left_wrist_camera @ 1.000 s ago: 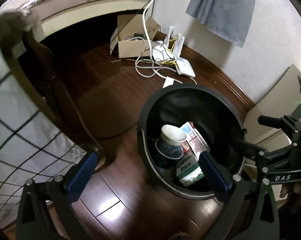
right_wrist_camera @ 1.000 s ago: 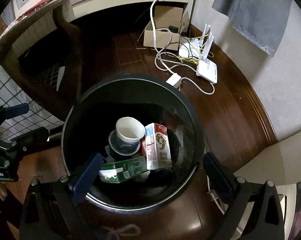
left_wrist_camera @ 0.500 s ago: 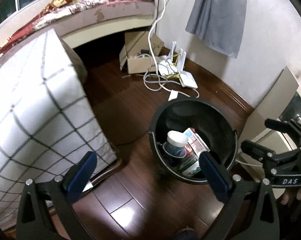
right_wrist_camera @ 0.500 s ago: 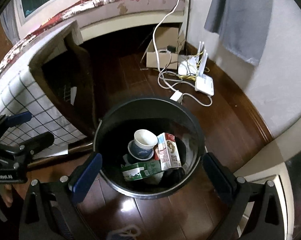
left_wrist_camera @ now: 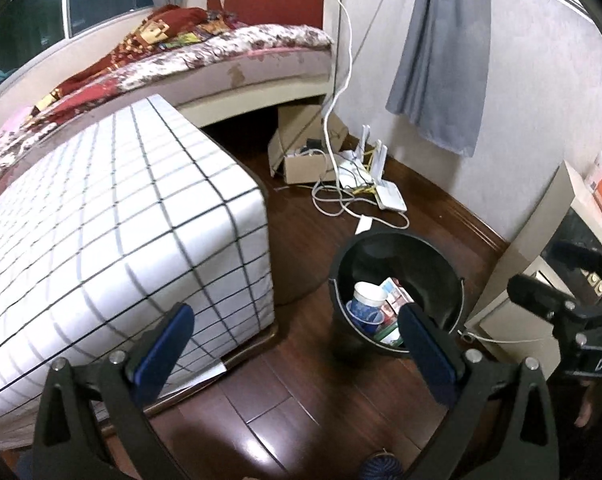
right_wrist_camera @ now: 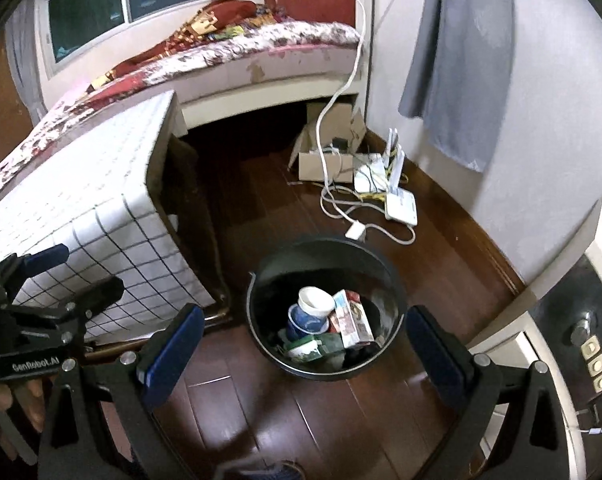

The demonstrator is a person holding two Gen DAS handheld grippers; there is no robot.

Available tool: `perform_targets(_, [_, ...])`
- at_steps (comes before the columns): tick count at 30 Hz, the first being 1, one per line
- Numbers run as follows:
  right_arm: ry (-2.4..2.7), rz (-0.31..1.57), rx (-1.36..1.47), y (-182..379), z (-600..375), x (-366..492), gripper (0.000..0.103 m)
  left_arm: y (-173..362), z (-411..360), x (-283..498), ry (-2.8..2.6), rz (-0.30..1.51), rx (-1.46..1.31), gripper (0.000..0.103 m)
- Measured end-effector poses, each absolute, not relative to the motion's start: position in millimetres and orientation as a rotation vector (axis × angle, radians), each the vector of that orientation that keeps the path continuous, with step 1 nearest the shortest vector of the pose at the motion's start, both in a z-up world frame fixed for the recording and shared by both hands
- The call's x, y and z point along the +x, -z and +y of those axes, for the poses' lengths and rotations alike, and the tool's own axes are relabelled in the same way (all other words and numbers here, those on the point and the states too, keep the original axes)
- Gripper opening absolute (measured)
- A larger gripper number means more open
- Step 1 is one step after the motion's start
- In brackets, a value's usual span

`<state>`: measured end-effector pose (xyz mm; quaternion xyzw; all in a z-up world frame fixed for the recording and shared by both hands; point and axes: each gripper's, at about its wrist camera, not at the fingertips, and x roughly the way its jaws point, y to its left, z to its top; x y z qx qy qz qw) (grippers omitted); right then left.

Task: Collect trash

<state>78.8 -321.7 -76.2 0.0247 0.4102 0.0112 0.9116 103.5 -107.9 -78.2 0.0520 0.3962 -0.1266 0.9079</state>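
Trash sits in a black bucket (right_wrist_camera: 385,280) on the dark wooden floor (right_wrist_camera: 261,208): a white paper cup (right_wrist_camera: 315,300) lying on a blue cup (right_wrist_camera: 303,322), a red-and-white carton (right_wrist_camera: 353,318) leaning beside them, and a green-and-white carton (right_wrist_camera: 307,350) at the near wall. From the left camera the same bucket (left_wrist_camera: 421,256) stands near the corner of a table draped in a checked cloth (left_wrist_camera: 101,220), with the cup (left_wrist_camera: 367,294) showing inside.

Both tools hang above the floor, well apart from the bucket. The left hand-held gripper (left_wrist_camera: 297,344) is spread wide with nothing between its blue pads (left_wrist_camera: 165,350). The right hand-held gripper (right_wrist_camera: 305,354) is likewise wide and holds nothing; the bucket shows between its pads (right_wrist_camera: 173,360).

Beyond the bucket, a cardboard box (right_wrist_camera: 329,160), white routers (right_wrist_camera: 397,196) and a tangle of cables (right_wrist_camera: 341,204) lie by the wall. A grey cloth (right_wrist_camera: 461,60) hangs above them. A bed (right_wrist_camera: 261,52) with a floral cover stands at the back.
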Motion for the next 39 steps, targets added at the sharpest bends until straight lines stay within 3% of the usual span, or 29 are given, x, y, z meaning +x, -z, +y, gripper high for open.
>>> perform_targets(39, [0.017, 0.574, -0.061, -50.3, -275.1, -7.6, 0.102, -37.9, -59.1, 10.2, 0.245, 0.548, 0.047, 0.102])
